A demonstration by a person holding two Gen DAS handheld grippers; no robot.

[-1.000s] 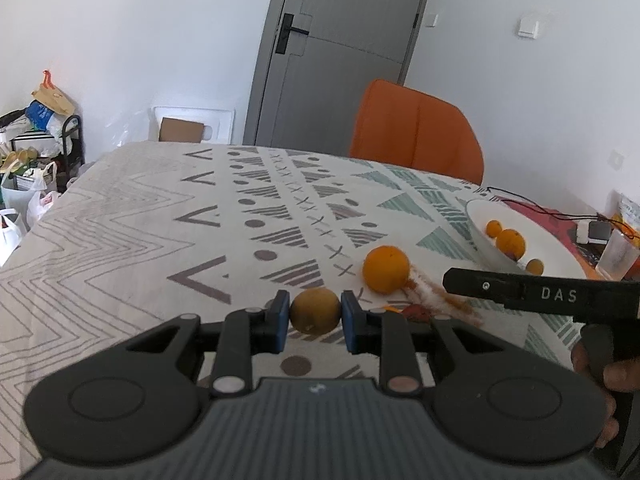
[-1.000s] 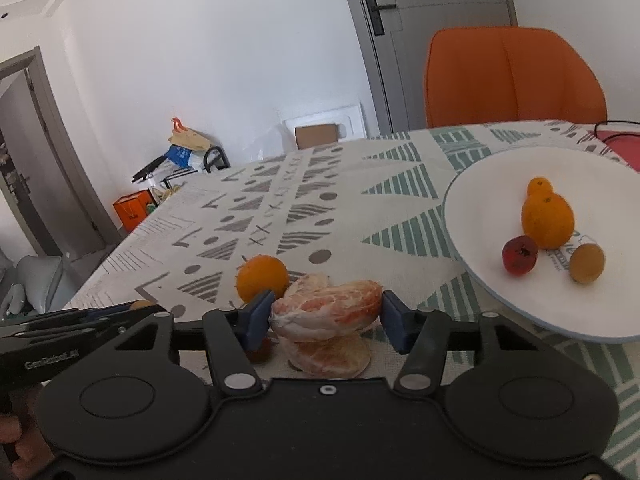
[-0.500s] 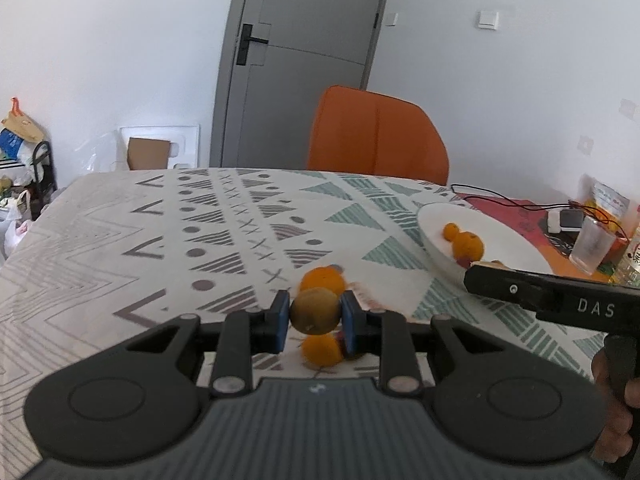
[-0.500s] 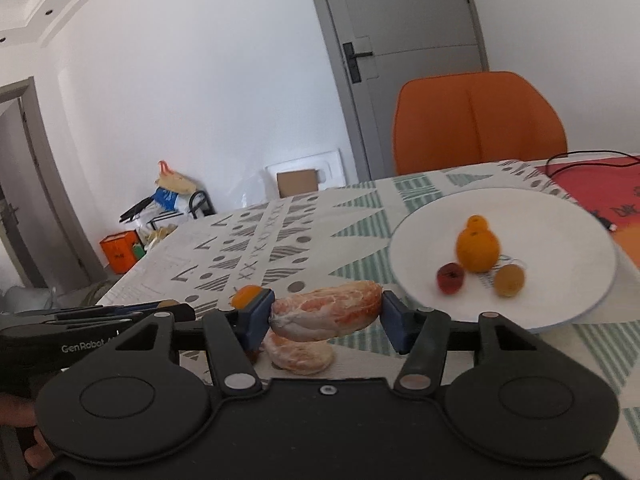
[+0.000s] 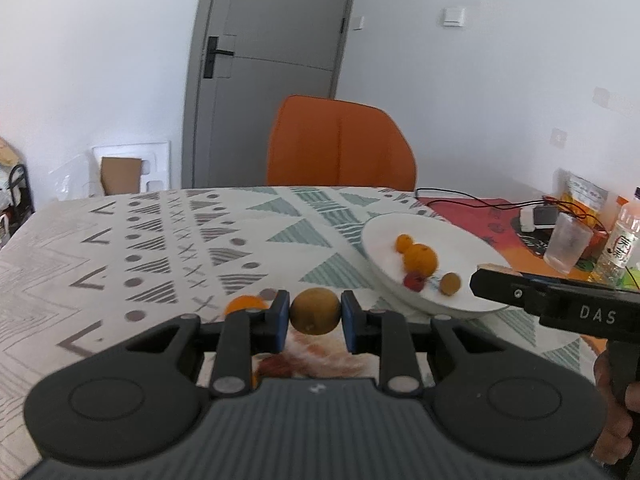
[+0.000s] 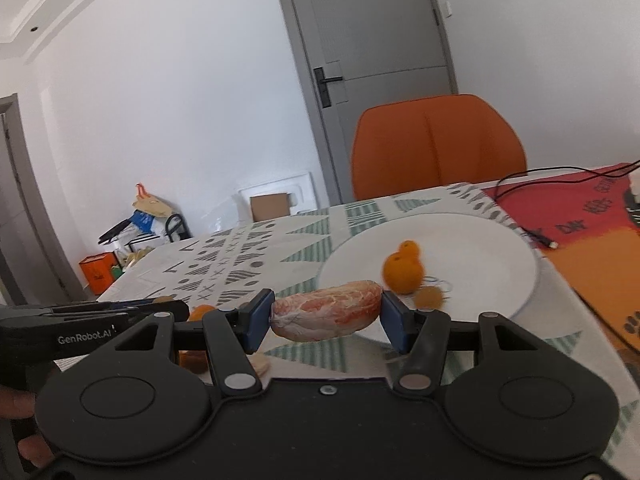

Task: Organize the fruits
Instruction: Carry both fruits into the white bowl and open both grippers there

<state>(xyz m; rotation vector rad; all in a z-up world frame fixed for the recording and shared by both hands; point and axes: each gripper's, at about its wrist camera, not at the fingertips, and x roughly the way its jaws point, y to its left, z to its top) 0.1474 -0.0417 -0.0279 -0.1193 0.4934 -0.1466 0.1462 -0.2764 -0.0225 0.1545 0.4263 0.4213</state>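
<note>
My left gripper (image 5: 315,316) is shut on a small round brown fruit (image 5: 315,310) and holds it above the table. My right gripper (image 6: 326,320) is shut on a peeled pink citrus segment (image 6: 326,314), held just before the white plate (image 6: 480,240). The plate (image 5: 384,236) holds a large orange (image 5: 420,259), a small orange (image 5: 403,241), a red fruit (image 5: 414,280) and a brown fruit (image 5: 450,283). An orange (image 5: 242,304) and more peeled pieces (image 5: 316,350) lie on the table under my left gripper.
A patterned tablecloth (image 5: 160,240) covers the table. An orange chair (image 5: 340,144) stands at the far side. A plastic cup (image 5: 568,246), a bottle (image 5: 622,240), a charger and cables (image 5: 480,196) sit on a red mat at right.
Both grippers have lifted and swung right toward the plate with their fruit still held. The plate now sits closer and more central in both views.
</note>
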